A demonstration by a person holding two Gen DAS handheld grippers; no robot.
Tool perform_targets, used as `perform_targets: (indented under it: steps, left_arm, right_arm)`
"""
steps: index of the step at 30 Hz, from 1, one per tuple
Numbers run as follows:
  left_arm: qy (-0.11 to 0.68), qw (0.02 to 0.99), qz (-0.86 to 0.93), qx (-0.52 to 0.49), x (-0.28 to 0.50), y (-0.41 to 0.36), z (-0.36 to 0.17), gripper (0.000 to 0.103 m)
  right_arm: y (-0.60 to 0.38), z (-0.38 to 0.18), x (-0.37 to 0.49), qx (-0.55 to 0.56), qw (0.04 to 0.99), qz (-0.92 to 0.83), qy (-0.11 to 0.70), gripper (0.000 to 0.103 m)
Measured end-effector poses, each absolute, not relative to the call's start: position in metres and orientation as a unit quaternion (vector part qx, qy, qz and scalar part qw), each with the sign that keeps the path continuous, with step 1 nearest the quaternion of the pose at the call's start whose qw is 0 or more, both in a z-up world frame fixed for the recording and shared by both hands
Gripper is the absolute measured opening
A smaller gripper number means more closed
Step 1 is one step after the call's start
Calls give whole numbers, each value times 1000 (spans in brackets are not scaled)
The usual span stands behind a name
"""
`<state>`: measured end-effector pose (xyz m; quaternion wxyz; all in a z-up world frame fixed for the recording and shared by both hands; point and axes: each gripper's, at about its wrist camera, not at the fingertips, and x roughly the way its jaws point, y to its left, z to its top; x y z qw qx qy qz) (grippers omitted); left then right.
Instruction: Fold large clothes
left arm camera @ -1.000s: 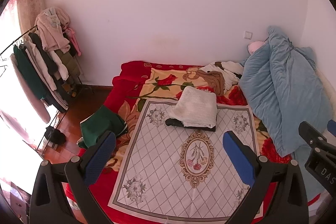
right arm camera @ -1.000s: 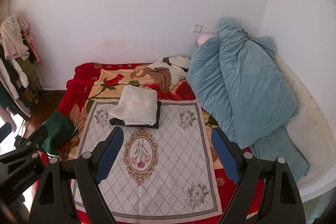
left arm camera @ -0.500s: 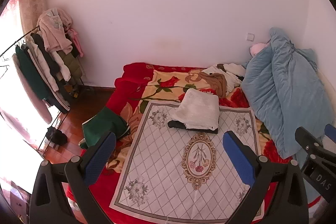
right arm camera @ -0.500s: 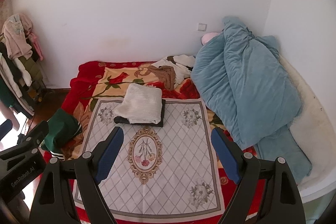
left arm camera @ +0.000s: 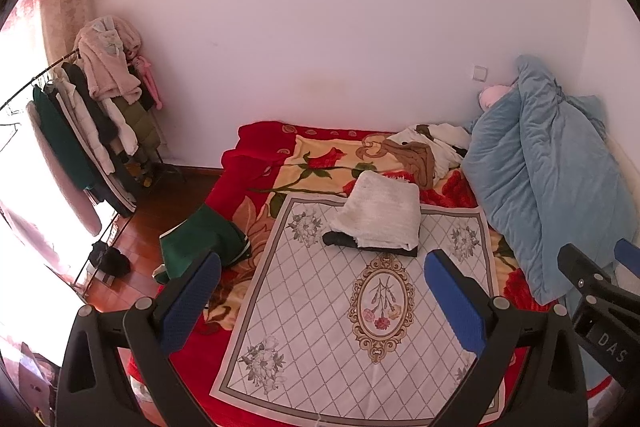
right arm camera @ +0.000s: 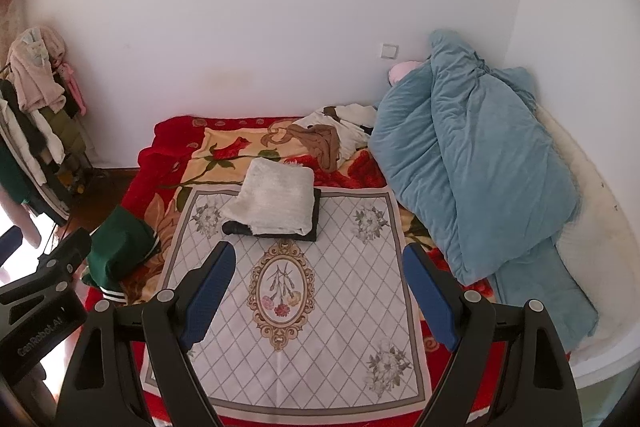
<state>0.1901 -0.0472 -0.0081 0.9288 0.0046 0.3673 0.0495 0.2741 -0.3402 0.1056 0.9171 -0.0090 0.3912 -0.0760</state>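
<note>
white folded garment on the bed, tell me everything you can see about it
The white folded garment looks like a soft, nubbly knit, folded into a thick rectangular bundle with one rounded fold edge. It lies flat on a folded black garment that pokes out beneath it, both resting on the far end of the grey diamond-patterned cloth. Neither gripper touches it.

— What colours lie on the bed?
— A red blanket (right arm camera: 168, 187) with yellow ground and rose print; on it a grey-white cloth (right arm camera: 320, 291) in diamond lattice, a gold oval medallion at its centre, flowers at its corners.
— And the clothes?
— A cream folded garment (right arm camera: 276, 201) over a black one (right arm camera: 308, 231); a green garment (right arm camera: 120, 247) with white stripes at the left edge; a teal quilt (right arm camera: 468, 163).
— The tools?
— Black, blue pads (left arm camera: 192, 303).
</note>
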Motion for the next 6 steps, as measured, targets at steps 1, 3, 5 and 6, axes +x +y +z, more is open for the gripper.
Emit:
perform_targets:
  steps: [1,3,5,6]
  left_arm:
    - [369,928,48,4,190,-47,-8,103]
    - [370,928,46,2,190,-47,-8,103]
    - [367,929,48,2,188,-48,-7,103]
    - [367,929,46,0,188,-48,-7,103]
  right_arm:
    - [-339,106,275,-9,917,-75,391,87]
    - [-337,107,276,-9,917,-73,391,87]
    - [-337,107,275,-10,918,-72,391,87]
    - [-335,107,277,-11,917,-71,391,87]
